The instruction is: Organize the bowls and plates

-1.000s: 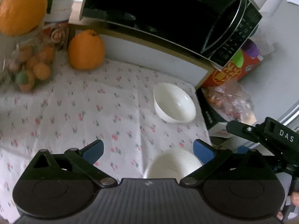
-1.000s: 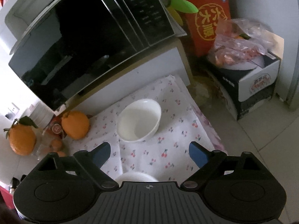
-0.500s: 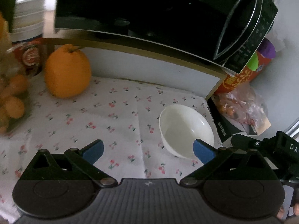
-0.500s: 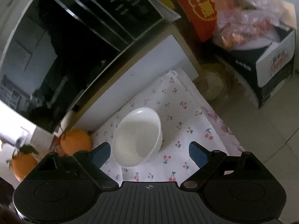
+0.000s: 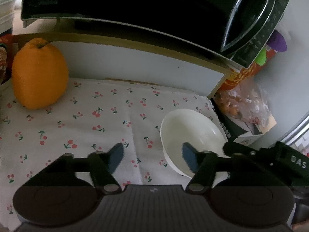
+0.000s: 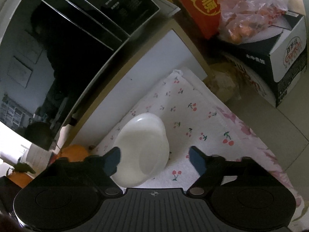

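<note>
Cherry-print cloth [image 5: 108, 119] under black microwave [image 5: 135, 5], white bowl [image 5: 191, 133] (upright), both claws closing, ungripped

Each camera sits on its own gripper and looks forward and down, close to the counter. The left view faces the big orange [image 5: 39, 75] and the microwave [image 5: 135, 7]. The right view is tipped sideways, toward the box [image 6: 278, 58] on the floor. Both see the white bowl [image 5: 190, 135] [image 6: 143, 150] and the cherry cloth [image 5: 96, 119] [image 6: 193, 119].
</note>
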Demonstrator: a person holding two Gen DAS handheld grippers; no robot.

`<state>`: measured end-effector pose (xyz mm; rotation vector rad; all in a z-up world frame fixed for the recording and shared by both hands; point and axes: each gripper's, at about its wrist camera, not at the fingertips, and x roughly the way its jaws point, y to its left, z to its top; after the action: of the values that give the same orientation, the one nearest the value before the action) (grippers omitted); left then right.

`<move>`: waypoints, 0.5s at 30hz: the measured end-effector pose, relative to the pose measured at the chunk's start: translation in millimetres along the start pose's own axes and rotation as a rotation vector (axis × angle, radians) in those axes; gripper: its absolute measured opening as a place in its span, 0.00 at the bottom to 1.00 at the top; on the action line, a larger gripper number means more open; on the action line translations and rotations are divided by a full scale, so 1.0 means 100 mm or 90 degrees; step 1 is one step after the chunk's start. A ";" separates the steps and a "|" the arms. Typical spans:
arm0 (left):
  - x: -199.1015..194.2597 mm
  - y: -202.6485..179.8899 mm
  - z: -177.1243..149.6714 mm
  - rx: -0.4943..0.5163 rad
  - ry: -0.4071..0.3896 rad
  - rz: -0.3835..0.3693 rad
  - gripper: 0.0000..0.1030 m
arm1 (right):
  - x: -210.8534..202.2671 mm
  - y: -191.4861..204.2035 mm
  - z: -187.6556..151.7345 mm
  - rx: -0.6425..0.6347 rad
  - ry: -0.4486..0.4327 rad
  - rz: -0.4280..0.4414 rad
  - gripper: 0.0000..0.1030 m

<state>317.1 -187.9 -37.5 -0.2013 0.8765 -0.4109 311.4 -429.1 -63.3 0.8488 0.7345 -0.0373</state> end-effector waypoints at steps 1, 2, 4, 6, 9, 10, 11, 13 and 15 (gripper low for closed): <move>0.01 0.00 -0.01 -0.001 0.002 -0.003 0.48 | 0.01 0.01 0.00 0.000 -0.001 -0.002 0.61; 0.03 0.00 0.00 -0.002 0.003 -0.006 0.41 | 0.03 0.01 -0.01 -0.001 -0.002 -0.004 0.55; 0.05 -0.01 -0.01 -0.003 0.007 -0.014 0.36 | 0.05 0.01 -0.03 -0.002 -0.004 -0.010 0.47; 0.07 0.00 -0.02 -0.006 0.010 -0.015 0.31 | 0.05 0.00 -0.05 -0.001 -0.006 -0.014 0.38; 0.09 0.00 -0.02 -0.019 0.015 -0.029 0.21 | 0.06 -0.01 -0.06 0.003 -0.011 -0.014 0.31; 0.09 0.00 -0.02 -0.024 0.016 -0.035 0.19 | 0.06 -0.01 -0.06 0.001 -0.014 -0.014 0.29; 0.09 0.00 -0.02 -0.027 0.017 -0.038 0.15 | 0.07 -0.02 -0.07 -0.002 -0.015 -0.013 0.25; 0.09 -0.02 -0.02 -0.028 0.017 -0.039 0.12 | 0.09 -0.02 -0.08 -0.006 -0.012 -0.008 0.18; 0.09 -0.05 -0.02 -0.025 0.017 -0.036 0.10 | 0.09 -0.02 -0.09 -0.008 -0.012 -0.009 0.16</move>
<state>319.6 -196.0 -43.1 -0.2580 0.9064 -0.4501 312.4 -421.4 -73.9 0.8307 0.7224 -0.0527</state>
